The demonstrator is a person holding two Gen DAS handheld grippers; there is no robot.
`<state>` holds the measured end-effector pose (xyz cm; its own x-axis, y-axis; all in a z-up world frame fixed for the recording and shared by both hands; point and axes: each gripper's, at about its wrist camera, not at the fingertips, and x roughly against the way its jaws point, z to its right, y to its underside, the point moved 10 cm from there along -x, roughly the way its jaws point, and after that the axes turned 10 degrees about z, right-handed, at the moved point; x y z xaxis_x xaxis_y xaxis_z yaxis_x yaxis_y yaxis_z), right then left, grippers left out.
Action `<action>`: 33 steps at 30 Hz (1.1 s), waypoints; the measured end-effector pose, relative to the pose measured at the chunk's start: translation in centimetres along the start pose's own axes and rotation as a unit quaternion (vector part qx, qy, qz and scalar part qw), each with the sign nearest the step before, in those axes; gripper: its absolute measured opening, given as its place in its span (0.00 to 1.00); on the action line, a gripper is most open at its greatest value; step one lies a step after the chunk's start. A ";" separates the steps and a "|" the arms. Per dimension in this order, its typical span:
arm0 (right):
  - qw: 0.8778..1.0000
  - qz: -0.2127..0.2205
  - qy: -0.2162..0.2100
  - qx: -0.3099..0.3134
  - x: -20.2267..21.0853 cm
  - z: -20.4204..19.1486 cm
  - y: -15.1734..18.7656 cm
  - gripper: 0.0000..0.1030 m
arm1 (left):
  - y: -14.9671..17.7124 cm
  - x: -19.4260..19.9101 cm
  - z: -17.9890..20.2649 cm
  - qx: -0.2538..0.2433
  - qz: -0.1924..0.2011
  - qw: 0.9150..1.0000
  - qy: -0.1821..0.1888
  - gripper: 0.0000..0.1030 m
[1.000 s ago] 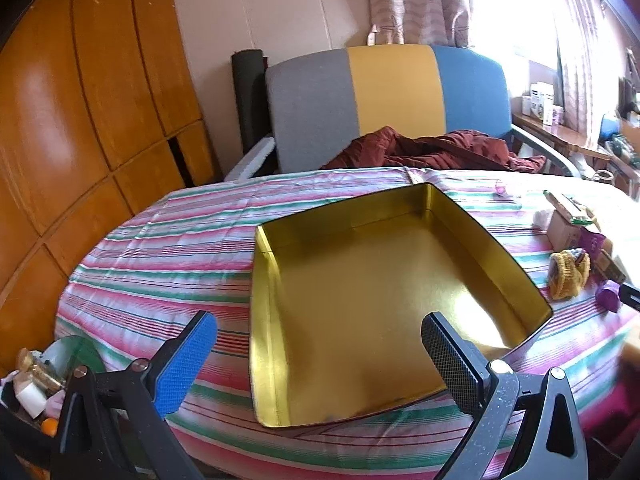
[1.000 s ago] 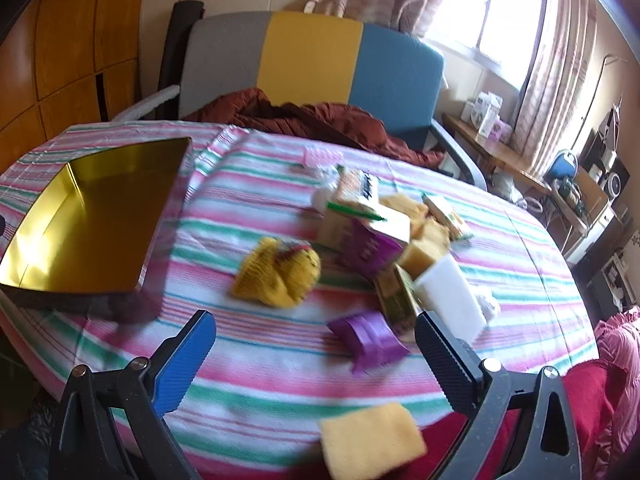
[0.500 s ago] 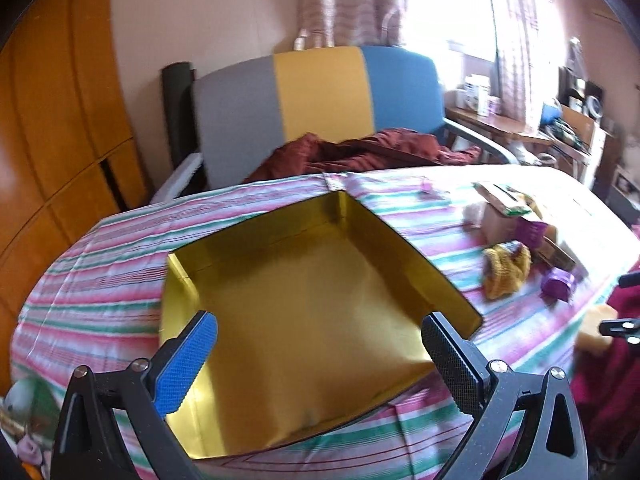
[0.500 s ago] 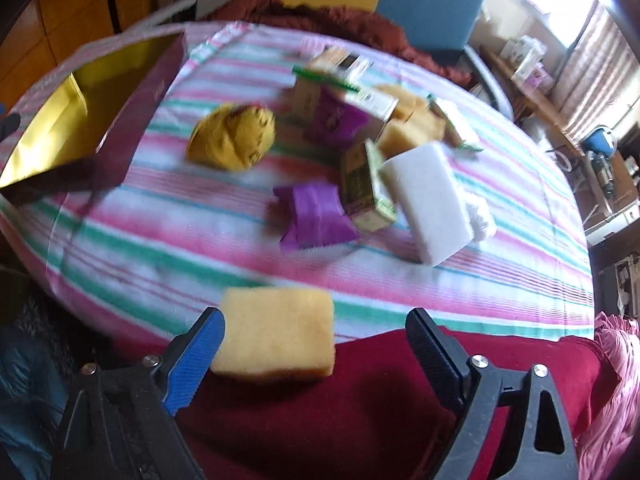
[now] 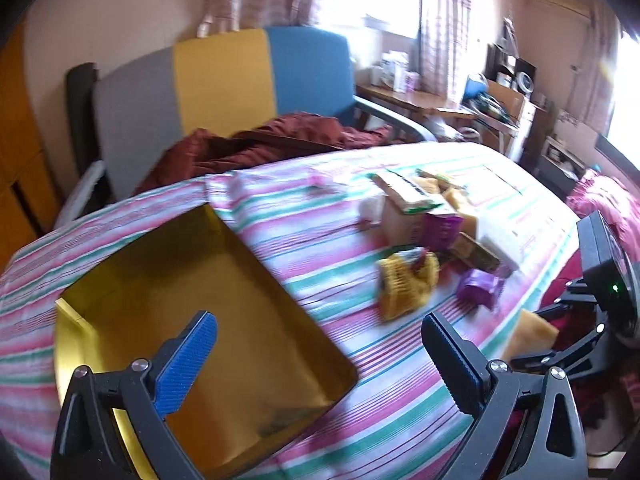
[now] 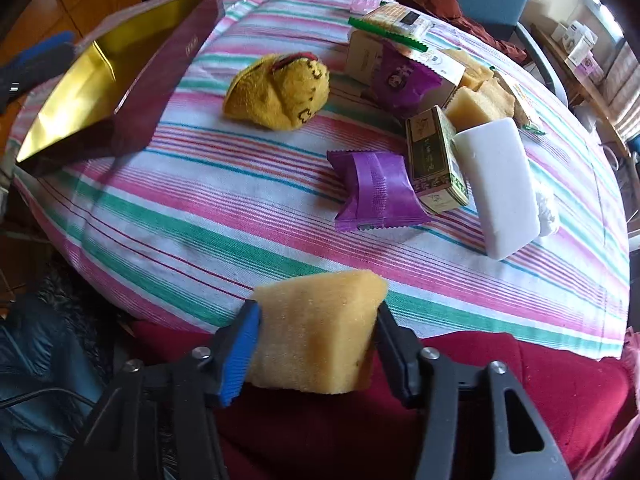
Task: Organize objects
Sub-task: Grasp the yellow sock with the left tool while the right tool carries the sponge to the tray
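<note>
My right gripper [image 6: 316, 316] is shut on a yellow sponge [image 6: 316, 328] at the table's near edge, over a red cloth. The sponge [image 5: 528, 336] and the right gripper also show in the left wrist view. My left gripper [image 5: 320, 332] is open and empty above the near right corner of a gold tin tray [image 5: 140, 280]. The tray [image 6: 80, 96] lies at the far left in the right wrist view. A yellow knitted pouch [image 6: 280, 92], a purple packet [image 6: 376, 192], a green tea box [image 6: 434, 160] and a white sponge block [image 6: 500, 188] lie on the striped tablecloth [image 6: 200, 220].
More boxes, packets and yellow sponges [image 6: 476, 100] are heaped at the table's far right. A grey, yellow and blue chair [image 5: 224, 84] with a maroon garment [image 5: 256, 144] stands behind the table. A cluttered desk [image 5: 440, 104] stands by the window.
My right gripper has closed on the yellow sponge at the table edge and holds it. My left gripper has swung to the right, so the tray now lies lower left in its view.
</note>
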<state>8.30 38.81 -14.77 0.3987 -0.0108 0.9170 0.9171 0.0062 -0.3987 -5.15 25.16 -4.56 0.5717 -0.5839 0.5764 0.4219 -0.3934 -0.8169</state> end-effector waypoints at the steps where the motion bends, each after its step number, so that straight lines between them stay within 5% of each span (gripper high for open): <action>1: 1.000 0.003 -0.003 -0.002 0.1 0.0 0.0 0.51 | -0.2 -0.5 0.6 -0.005 -0.004 1.000 0.004 1.00; 14: 0.996 0.059 -0.050 -0.037 1.4 0.2 0.0 0.48 | 0.2 -11.7 7.5 -0.037 -0.103 0.994 0.017 0.93; 17: 0.996 0.068 -0.053 -0.039 1.6 0.2 0.3 0.48 | 1.2 -14.1 7.6 -0.035 -0.127 0.991 0.012 0.76; 19: 0.995 0.071 -0.053 -0.040 2.7 0.3 -0.4 0.47 | 1.9 -15.1 8.3 -0.007 -0.141 0.989 0.044 0.51; 20: 0.995 0.074 -0.053 -0.042 2.8 0.2 -0.5 0.47 | 1.9 -15.2 8.7 0.014 -0.141 0.988 0.059 0.49; 28: 0.990 0.104 -0.047 -0.087 3.6 1.3 -1.6 0.47 | -0.1 -9.4 7.5 0.030 -0.077 0.995 0.064 0.43; 33: 0.987 0.138 -0.038 -0.073 5.5 0.1 -4.4 0.47 | -1.7 -2.9 1.2 0.061 -0.016 0.998 0.029 0.46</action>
<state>6.43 38.86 -8.01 0.6375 0.0457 0.7691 0.7660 -0.1448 -0.6263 -6.62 28.37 -4.84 0.5158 -0.6143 0.5972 0.5235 -0.3258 -0.7873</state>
